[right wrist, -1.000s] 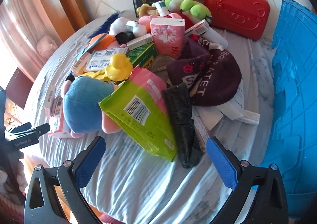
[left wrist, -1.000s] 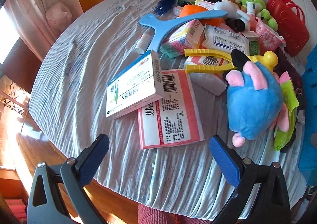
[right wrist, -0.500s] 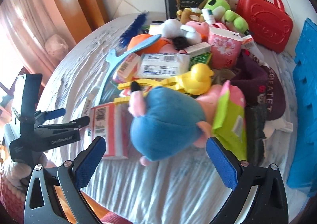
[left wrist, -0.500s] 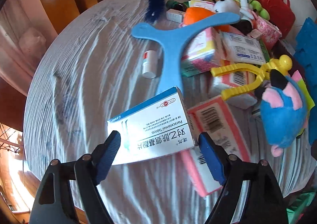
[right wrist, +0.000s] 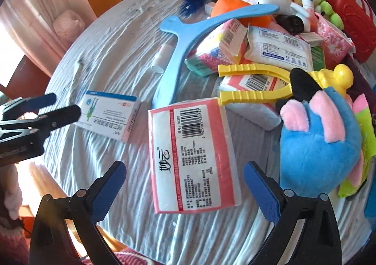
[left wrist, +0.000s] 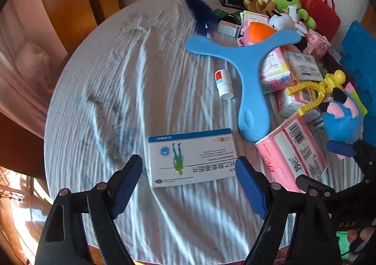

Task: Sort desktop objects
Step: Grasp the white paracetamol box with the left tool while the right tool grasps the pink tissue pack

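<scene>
A white and blue medicine box (left wrist: 191, 157) lies flat on the grey tablecloth (left wrist: 112, 91), apart from the pile. My left gripper (left wrist: 189, 186) is open just short of it, a finger on each side of its near edge; it also shows in the right wrist view (right wrist: 55, 105) beside the box (right wrist: 108, 114). My right gripper (right wrist: 184, 191) is open over a pink tissue pack (right wrist: 190, 154), which also shows in the left wrist view (left wrist: 291, 154). A blue plush toy (right wrist: 319, 143) lies right of the pack.
A blue three-armed boomerang (left wrist: 249, 70), a small white tube (left wrist: 223, 84), yellow tongs (right wrist: 256, 82), more tissue packs, plush toys and a red case (left wrist: 319, 11) crowd the table's right and back. A blue crate (left wrist: 359, 58) stands at the right edge.
The medicine box has come off the pink pack and now lies flat on the cloth to its left. My right gripper has swung left from the plush toy to the pink pack.
</scene>
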A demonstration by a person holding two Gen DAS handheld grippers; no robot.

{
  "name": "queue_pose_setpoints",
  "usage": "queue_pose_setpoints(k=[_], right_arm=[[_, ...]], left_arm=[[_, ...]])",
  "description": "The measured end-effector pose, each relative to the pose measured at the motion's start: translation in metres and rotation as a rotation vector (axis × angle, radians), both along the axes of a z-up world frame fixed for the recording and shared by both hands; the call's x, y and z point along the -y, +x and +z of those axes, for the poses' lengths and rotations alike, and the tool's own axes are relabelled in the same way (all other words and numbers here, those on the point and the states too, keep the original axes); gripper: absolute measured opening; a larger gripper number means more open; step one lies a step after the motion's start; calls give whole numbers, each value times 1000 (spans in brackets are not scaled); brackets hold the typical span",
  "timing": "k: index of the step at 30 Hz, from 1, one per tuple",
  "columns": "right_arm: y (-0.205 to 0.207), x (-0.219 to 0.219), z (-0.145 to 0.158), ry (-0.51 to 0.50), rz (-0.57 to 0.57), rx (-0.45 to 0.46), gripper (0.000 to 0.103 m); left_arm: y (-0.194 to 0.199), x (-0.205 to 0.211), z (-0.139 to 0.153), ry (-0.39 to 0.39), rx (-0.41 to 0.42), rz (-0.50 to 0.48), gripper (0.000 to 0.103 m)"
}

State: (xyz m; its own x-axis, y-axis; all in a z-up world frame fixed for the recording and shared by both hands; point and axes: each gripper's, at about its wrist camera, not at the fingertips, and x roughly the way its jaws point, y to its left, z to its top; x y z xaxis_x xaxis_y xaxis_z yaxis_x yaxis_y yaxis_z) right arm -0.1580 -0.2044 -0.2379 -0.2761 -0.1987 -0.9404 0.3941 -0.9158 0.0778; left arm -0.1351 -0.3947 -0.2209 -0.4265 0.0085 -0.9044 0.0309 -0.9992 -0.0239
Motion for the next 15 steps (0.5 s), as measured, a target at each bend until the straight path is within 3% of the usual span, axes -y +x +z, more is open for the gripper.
queue_pose_setpoints(k=[5, 8, 15], right_arm=[[-1, 0, -15, 40, -9, 25, 102], [0, -2, -21, 51, 6, 33, 102], [-2, -9, -30, 59, -2, 42, 103]], left_arm=[[-17, 6, -36, -52, 107, -28, 82], [-6, 2, -45, -56, 133, -74, 82], [-8, -21, -73, -215, 160, -179, 82]])
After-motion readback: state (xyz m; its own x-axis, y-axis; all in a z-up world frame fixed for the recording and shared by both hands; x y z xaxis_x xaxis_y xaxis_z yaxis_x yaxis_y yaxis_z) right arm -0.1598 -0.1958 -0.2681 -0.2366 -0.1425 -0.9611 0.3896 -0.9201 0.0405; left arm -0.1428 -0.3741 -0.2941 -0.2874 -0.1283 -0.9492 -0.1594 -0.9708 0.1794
